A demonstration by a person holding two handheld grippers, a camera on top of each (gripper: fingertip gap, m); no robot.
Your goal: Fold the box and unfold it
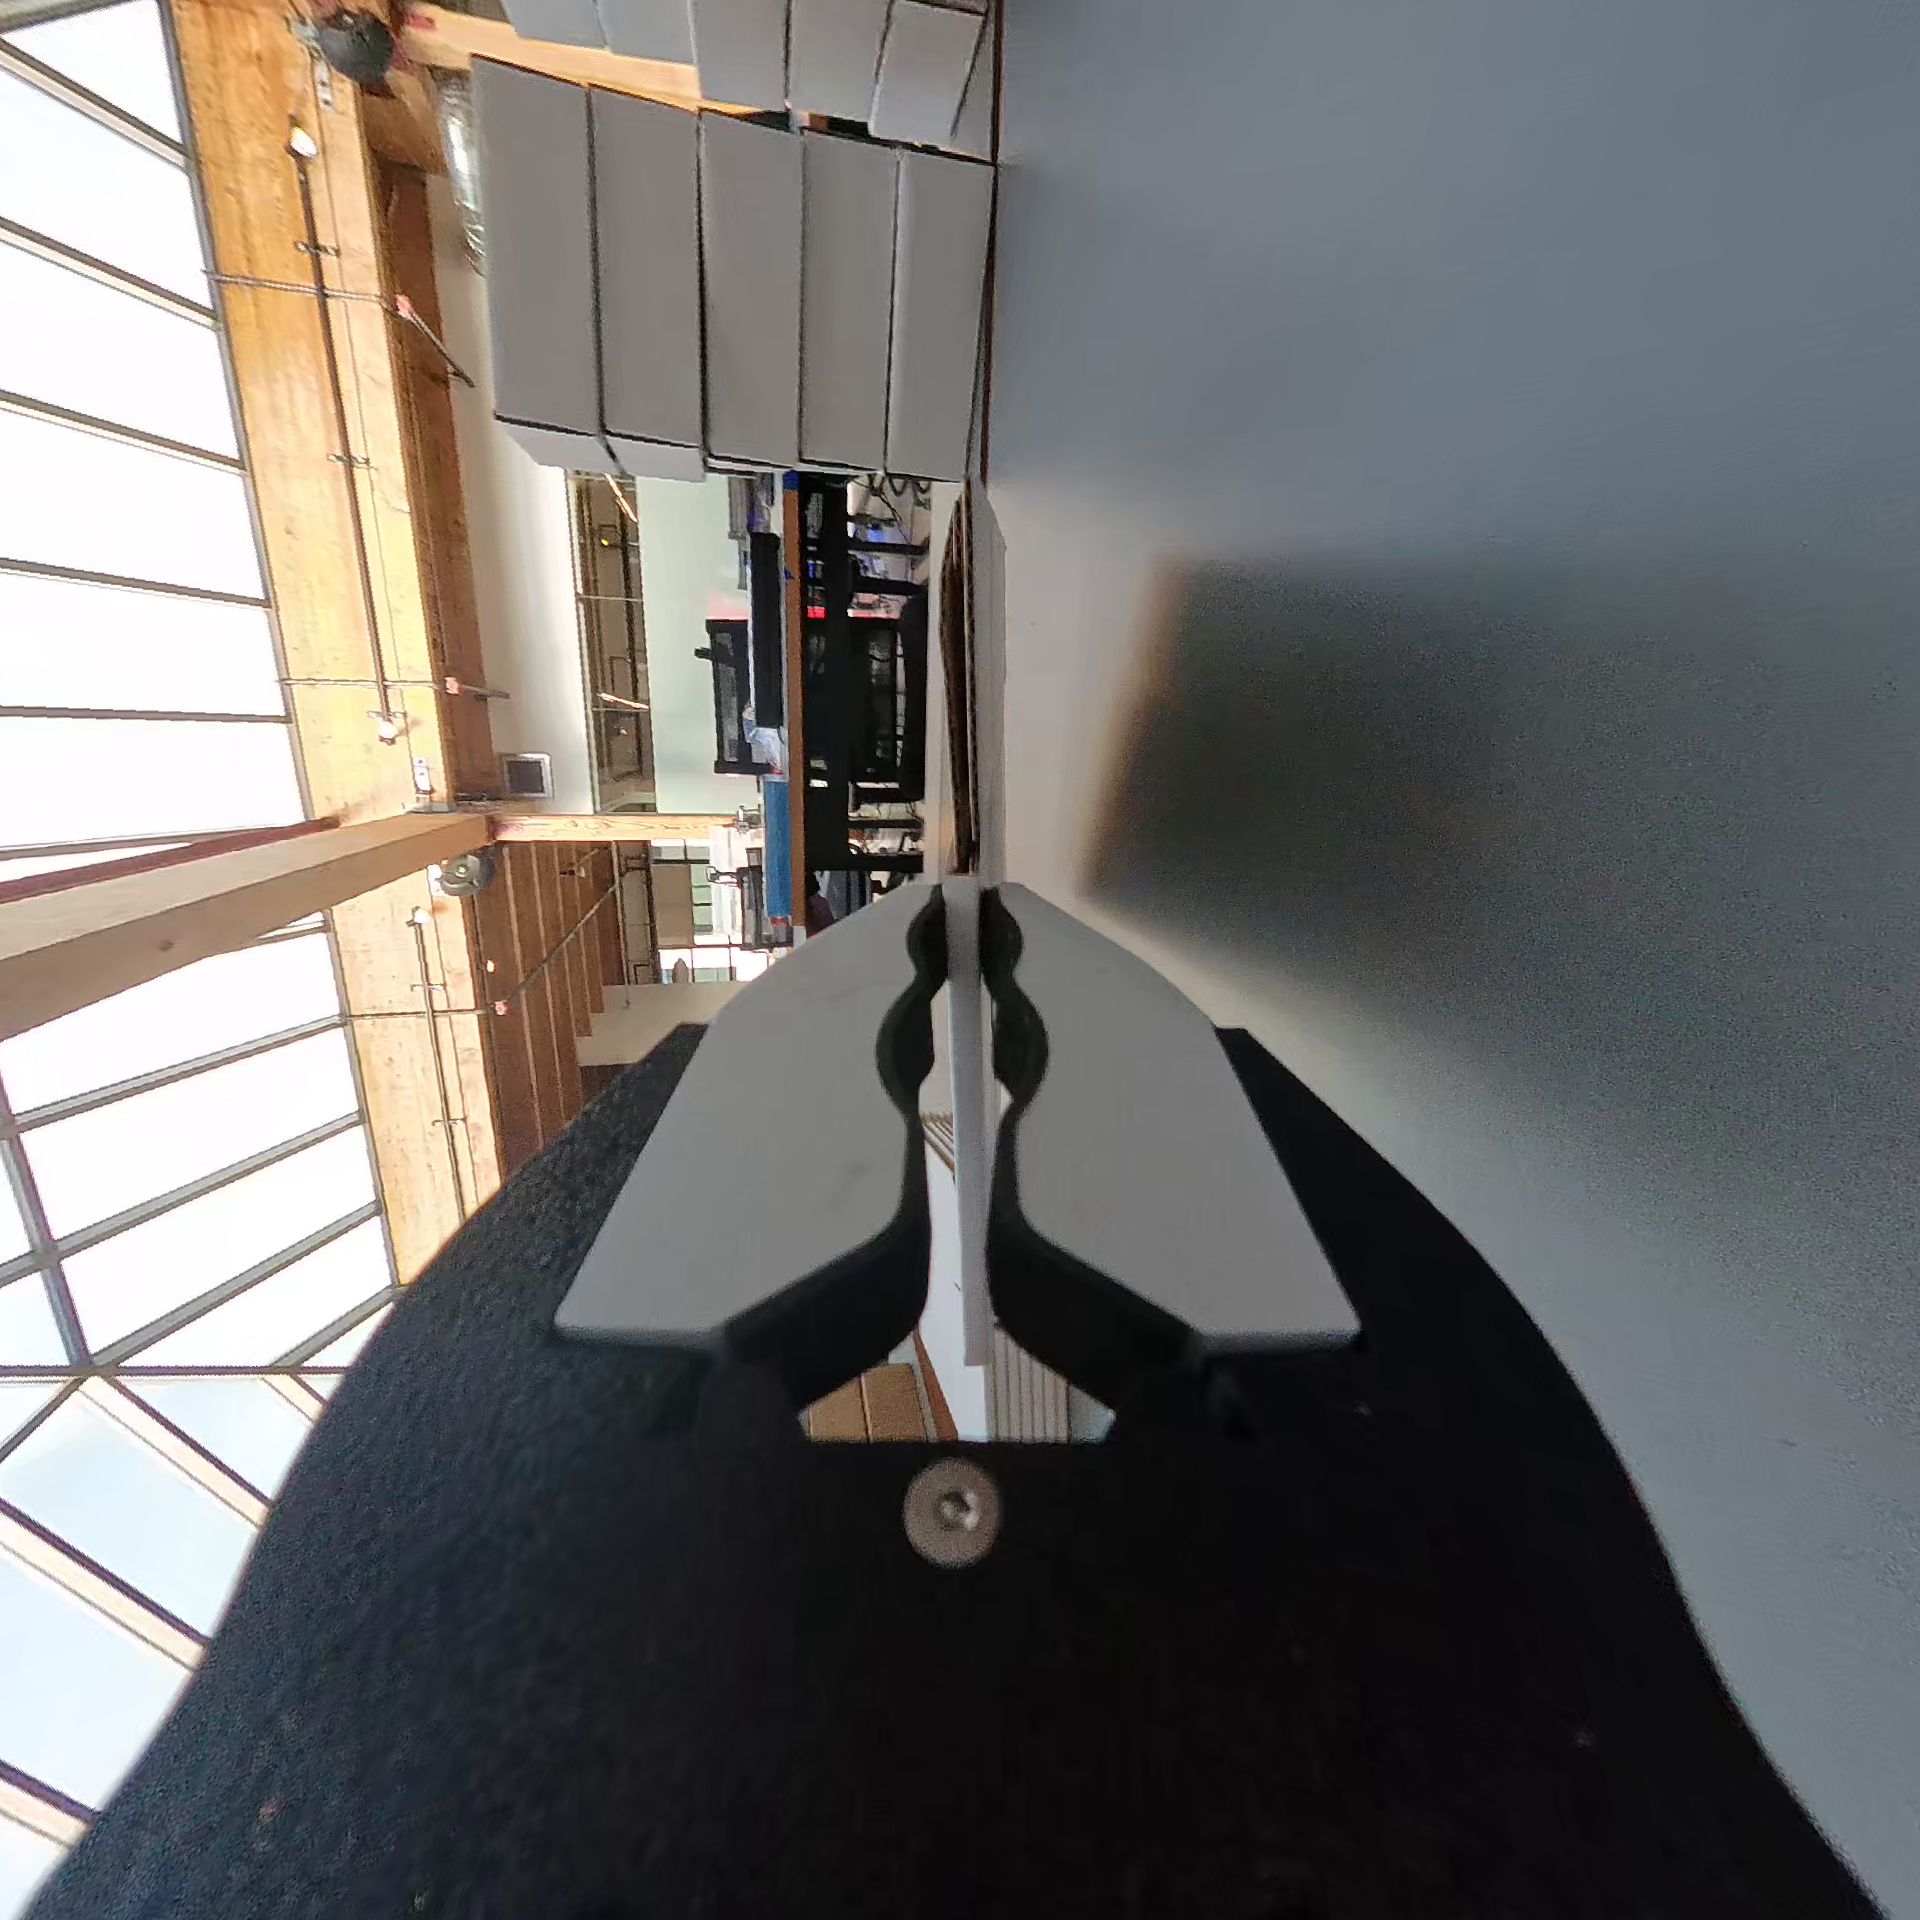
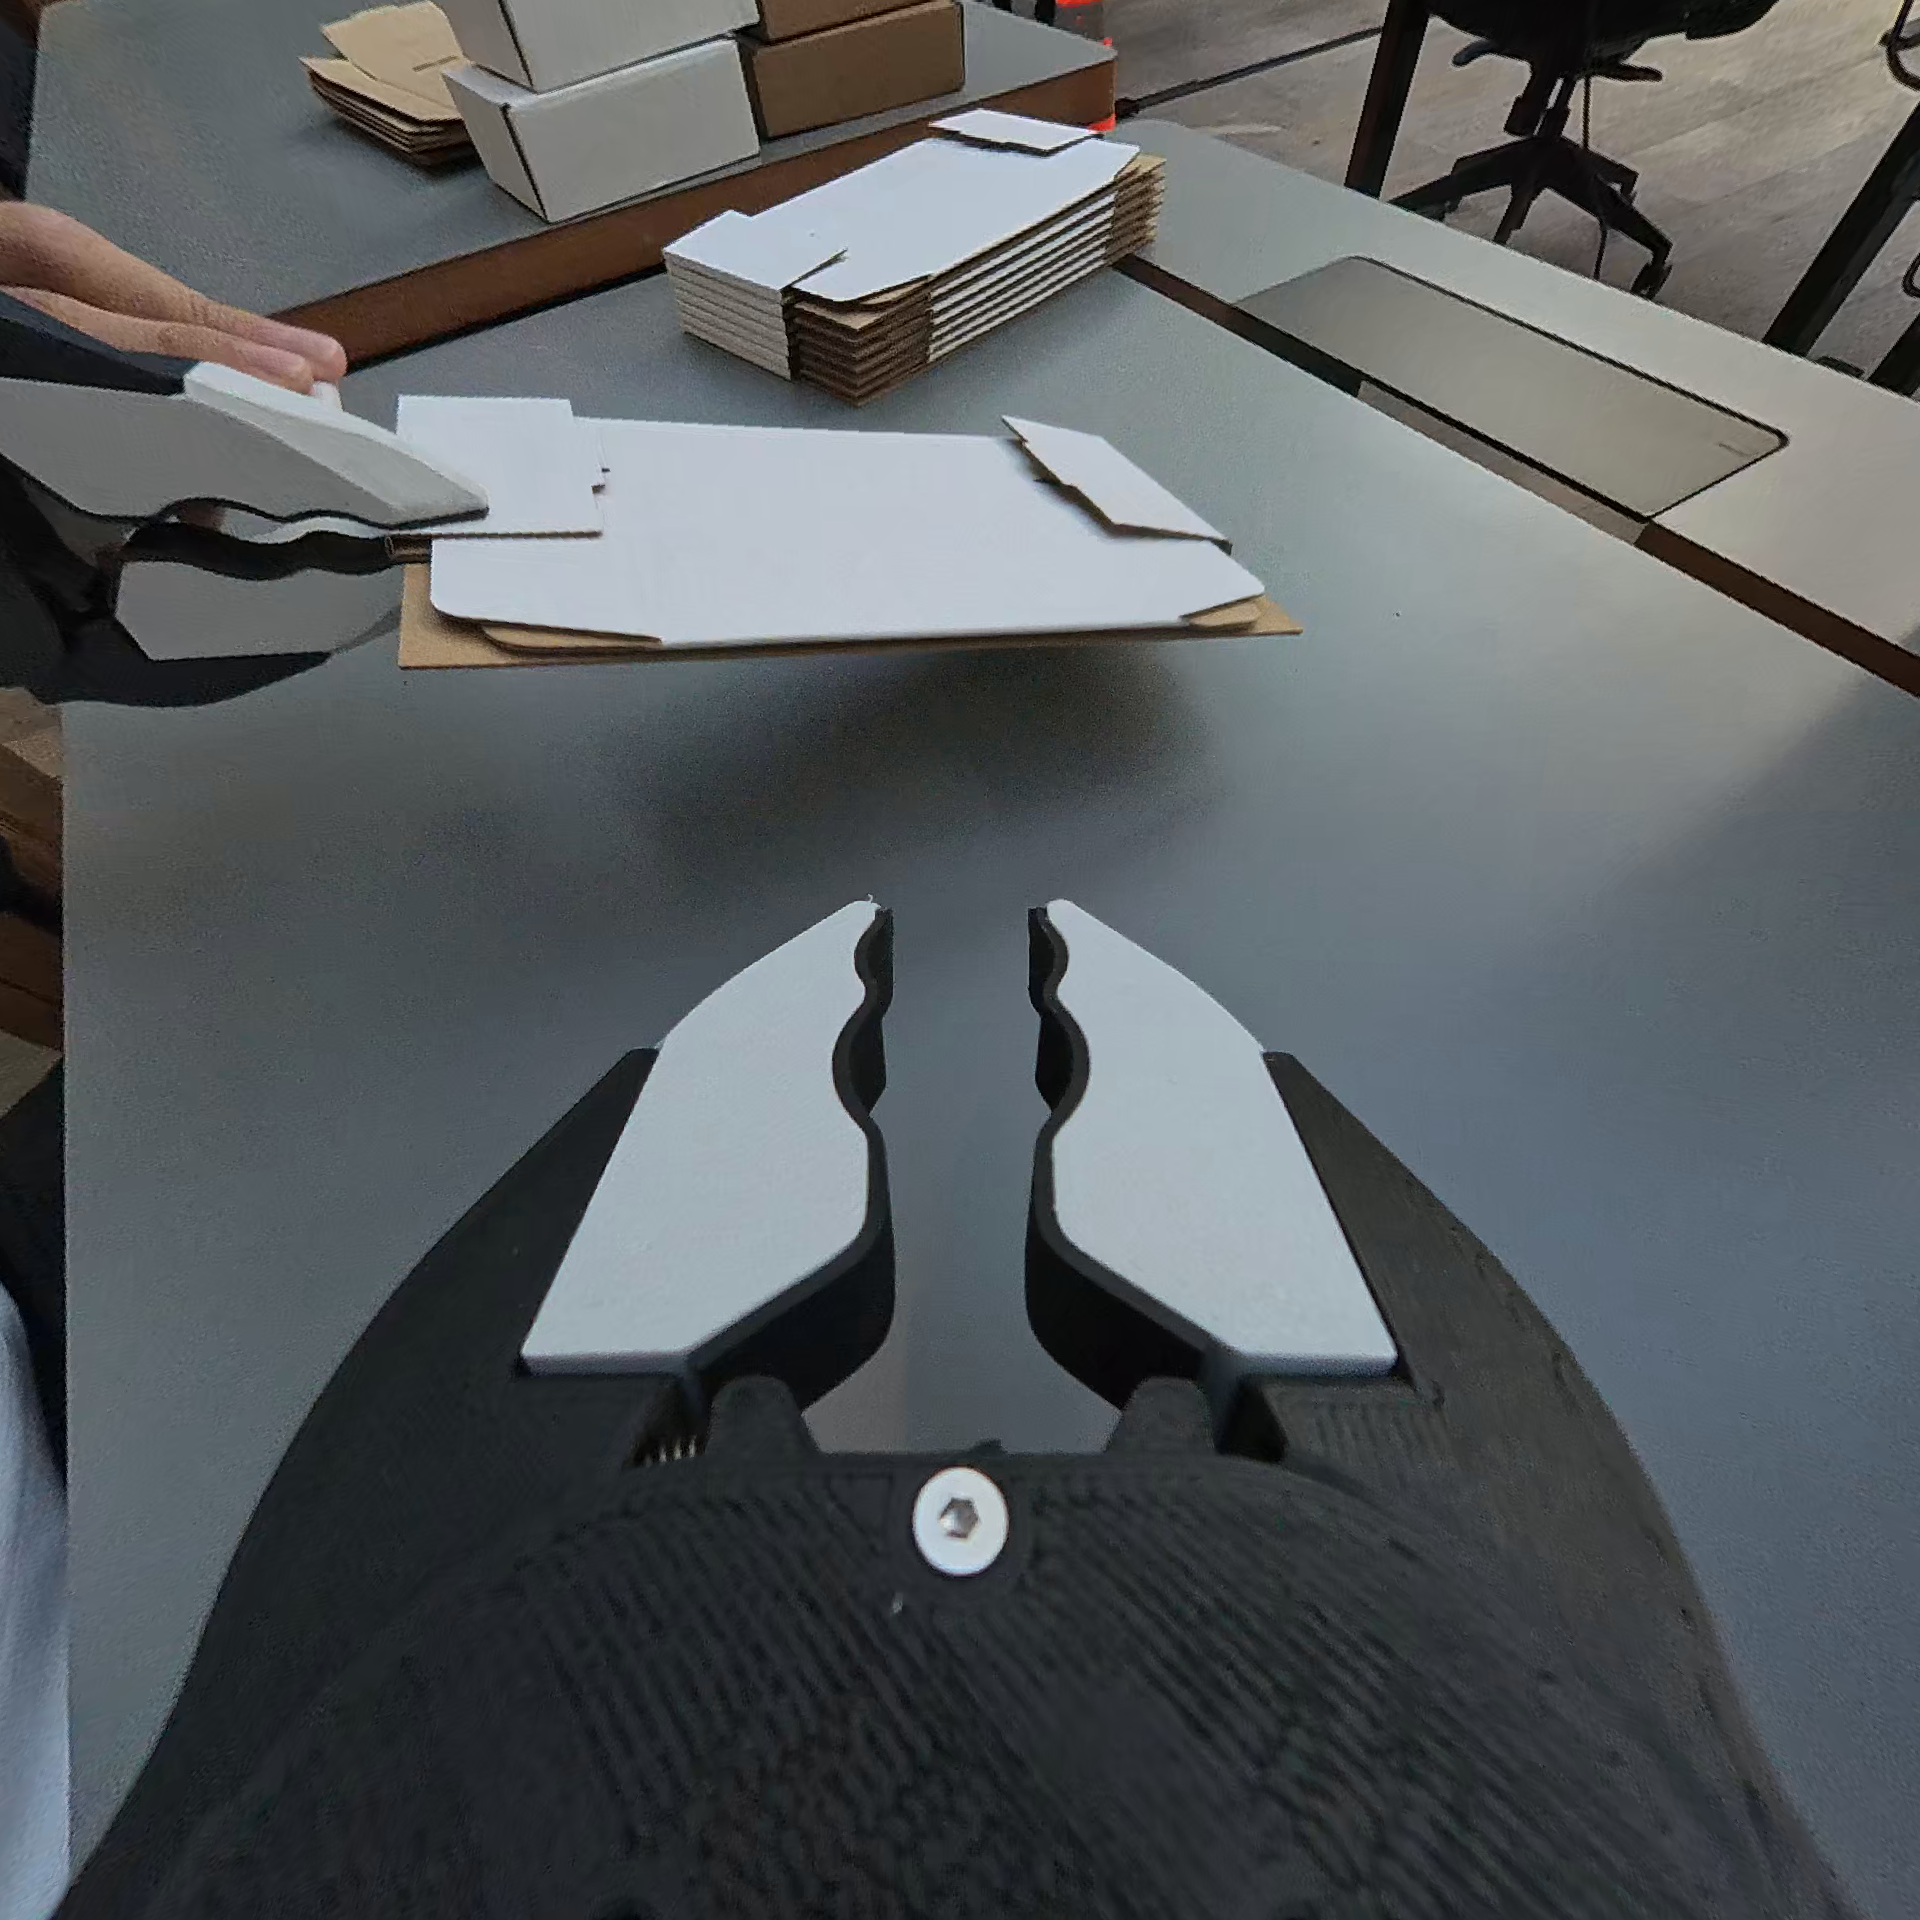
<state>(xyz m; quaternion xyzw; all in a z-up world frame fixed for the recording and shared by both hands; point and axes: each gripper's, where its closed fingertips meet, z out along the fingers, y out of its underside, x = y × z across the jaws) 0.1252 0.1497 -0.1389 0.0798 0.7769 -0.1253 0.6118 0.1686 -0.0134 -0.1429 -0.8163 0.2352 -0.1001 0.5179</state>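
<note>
Corrugated flat box (image 2: 831, 540) hangs clamped in left gripper (image 2: 457, 509); right gripper (image 2: 961, 925) gapes empty.

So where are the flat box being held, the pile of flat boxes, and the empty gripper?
flat box (image 2: 831, 530), right wrist view, white top panel.
pile of flat boxes (image 2: 935, 223), right wrist view, top sheet.
right gripper (image 2: 961, 925), right wrist view, between fingertips.

The flat box (image 2: 831, 540) hangs above the table (image 2: 1455, 935), its left edge in the left gripper (image 2: 457, 514); the right gripper (image 2: 961, 920) sits before it, a stack of flat boxes (image 2: 935, 249) behind, folded boxes (image 2: 613, 125) farther back
</note>
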